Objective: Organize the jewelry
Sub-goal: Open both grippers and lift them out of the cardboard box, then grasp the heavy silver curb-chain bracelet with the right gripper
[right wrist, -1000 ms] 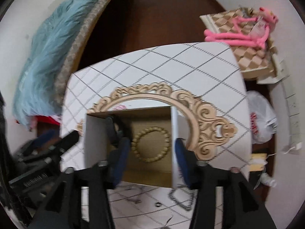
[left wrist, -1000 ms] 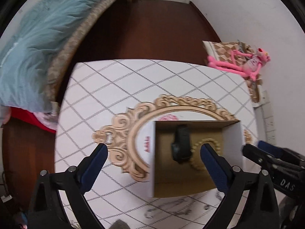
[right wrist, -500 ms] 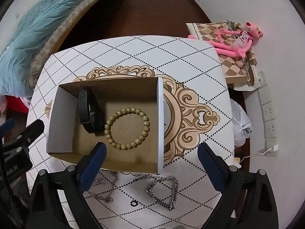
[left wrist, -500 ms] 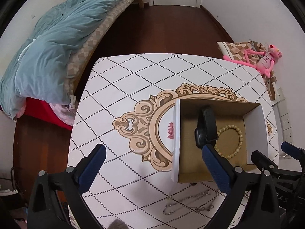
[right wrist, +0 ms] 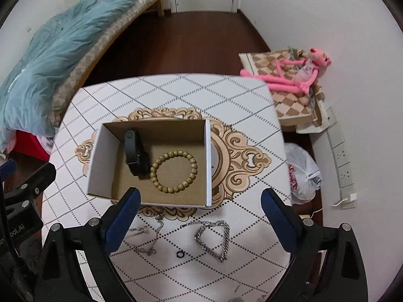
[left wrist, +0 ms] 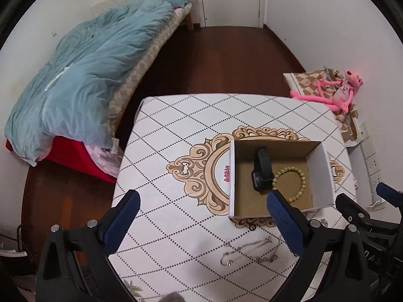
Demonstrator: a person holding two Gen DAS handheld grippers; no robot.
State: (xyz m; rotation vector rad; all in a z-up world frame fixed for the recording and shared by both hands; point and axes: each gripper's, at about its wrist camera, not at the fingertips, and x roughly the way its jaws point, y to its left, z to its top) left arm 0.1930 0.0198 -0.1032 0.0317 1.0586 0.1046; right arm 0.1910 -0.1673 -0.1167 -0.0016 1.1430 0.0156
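Left wrist view: my left claw stands wide apart with nothing between its blue pads, above the patterned table. At right of centre sits the open cardboard box, white outside and brown inside. It holds a black smartwatch and, just beside it, a ring-shaped bracelet of tan wooden beads, partly hidden by my right pad. Below the box, a thin silver chain lies loose on the table. My right claw's black frame enters at the right edge.

Right wrist view: my right claw is likewise spread wide and empty. Here the box lies left of centre and the whole bracelet shows, touching the watch. Only this view shows the heavy silver link chain bent into a triangle and a small black ring, both low in the frame on the table.
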